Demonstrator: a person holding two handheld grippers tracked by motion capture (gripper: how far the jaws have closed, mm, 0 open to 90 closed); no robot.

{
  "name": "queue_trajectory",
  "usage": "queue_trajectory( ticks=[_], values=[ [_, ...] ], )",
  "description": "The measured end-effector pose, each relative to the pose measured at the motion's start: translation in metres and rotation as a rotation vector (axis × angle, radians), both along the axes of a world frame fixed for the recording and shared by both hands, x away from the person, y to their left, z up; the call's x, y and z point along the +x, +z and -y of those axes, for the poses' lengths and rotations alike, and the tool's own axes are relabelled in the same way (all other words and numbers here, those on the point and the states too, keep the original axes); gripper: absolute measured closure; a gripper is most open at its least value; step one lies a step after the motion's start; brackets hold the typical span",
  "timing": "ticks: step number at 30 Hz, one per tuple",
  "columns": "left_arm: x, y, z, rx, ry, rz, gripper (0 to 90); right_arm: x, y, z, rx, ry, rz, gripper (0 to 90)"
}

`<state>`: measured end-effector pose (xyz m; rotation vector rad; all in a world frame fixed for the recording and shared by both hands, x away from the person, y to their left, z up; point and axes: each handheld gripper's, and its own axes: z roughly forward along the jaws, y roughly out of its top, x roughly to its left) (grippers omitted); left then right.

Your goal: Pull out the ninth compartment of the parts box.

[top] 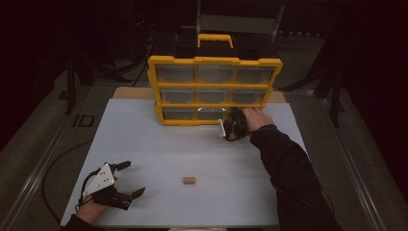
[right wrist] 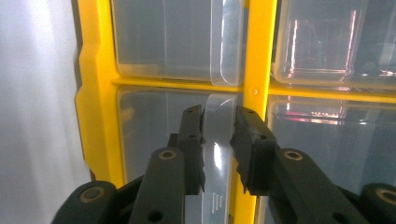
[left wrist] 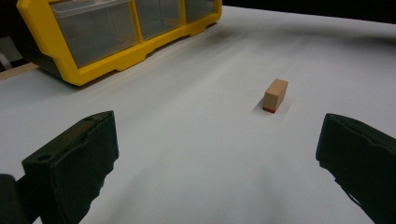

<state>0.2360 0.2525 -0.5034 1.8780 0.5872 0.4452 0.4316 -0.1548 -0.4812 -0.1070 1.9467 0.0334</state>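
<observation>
Dark room, cluttered and dim behind; white table top (top: 159,144) lay under everything, with a strip of wood at its far edge. A yellow drawer cabinet (top: 214,61) stood upright at the far middle of the table, three rows of three clear drawers, with a black case and yellow handle behind it.

My right gripper (top: 232,126) was up against the cabinet's bottom row, at the right-hand end. In the right gripper view its camera was rolled sideways, so the frame bars ran crosswise. My right gripper (right wrist: 218,140) had its jaws narrow, one on each side of a clear drawer handle (right wrist: 218,126), a thin see-through tab sticking out of the drawer front. The pads sat very close to the tab. Whether both pads were actually pressing it, I could not tell. My dark sleeve (top: 288,173) ran back from that hand to the near right edge.

My left gripper (top: 115,185) rested low at the near left corner of the table, jaws spread wide, nothing between them. In the left gripper view the left gripper (left wrist: 217,154) showed both black jaws far apart over bare white surface.

A small wooden block (top: 189,180) lay alone on the table, near the front middle, well apart from the cabinet and to the right of my left gripper. Same block (left wrist: 275,94) in the left gripper view: tan, with a red bottom edge, ahead of the jaws, untouched.
</observation>
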Motion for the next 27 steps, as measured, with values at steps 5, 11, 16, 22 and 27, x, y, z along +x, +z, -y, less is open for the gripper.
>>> queue_trajectory(
  ticks=[5, 11, 16, 22, 27],
  values=[
    [0.0, 0.0, 0.0, -0.001, 0.001, -0.001, 0.0, -0.001, -0.004, -0.001, -0.001, -0.006, 0.03, 75.8],
    [0.001, 0.0, 0.0, -0.002, 0.001, -0.002, 0.0, -0.001, -0.002, -0.001, 0.001, -0.006, 0.011, 76.3],
    [0.001, 0.0, -0.001, -0.004, 0.003, -0.002, 0.0, -0.001, 0.0, 0.0, 0.008, -0.003, -0.002, 76.4],
    [0.001, 0.0, -0.001, -0.003, 0.001, -0.005, 0.0, -0.005, 0.006, 0.002, -0.018, 0.015, -0.023, 76.7],
    [0.001, 0.0, -0.001, -0.002, 0.002, -0.003, 0.0, -0.008, 0.007, 0.002, -0.026, 0.024, -0.04, 76.3]
  ],
)
